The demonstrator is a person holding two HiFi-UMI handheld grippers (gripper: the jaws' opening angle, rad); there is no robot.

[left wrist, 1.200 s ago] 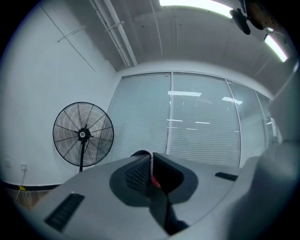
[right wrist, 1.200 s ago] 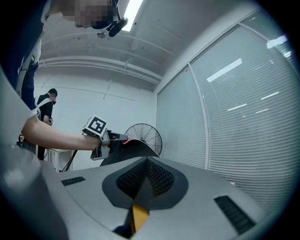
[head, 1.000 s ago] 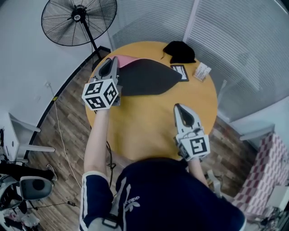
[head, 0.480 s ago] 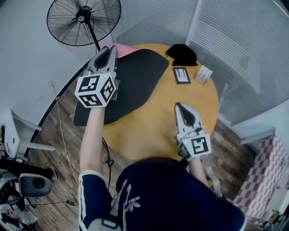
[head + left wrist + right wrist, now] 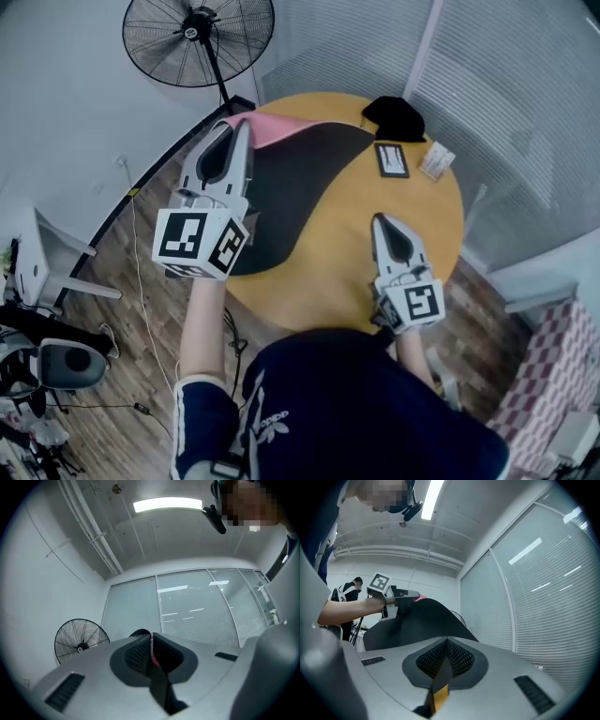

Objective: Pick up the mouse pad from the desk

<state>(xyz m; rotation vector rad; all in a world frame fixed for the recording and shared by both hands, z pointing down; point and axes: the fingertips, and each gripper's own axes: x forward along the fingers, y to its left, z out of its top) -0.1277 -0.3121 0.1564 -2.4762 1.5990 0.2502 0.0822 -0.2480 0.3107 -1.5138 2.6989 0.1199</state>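
Black mouse pad [image 5: 300, 187] — pink underside showing — raised at its far edge, sagging onto the desk [image 5: 328, 272].

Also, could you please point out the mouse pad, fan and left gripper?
mouse pad [image 5: 300, 183], head view, black face.
fan [image 5: 199, 11], head view, centre hub.
left gripper [image 5: 242, 127], head view, between fingertips.
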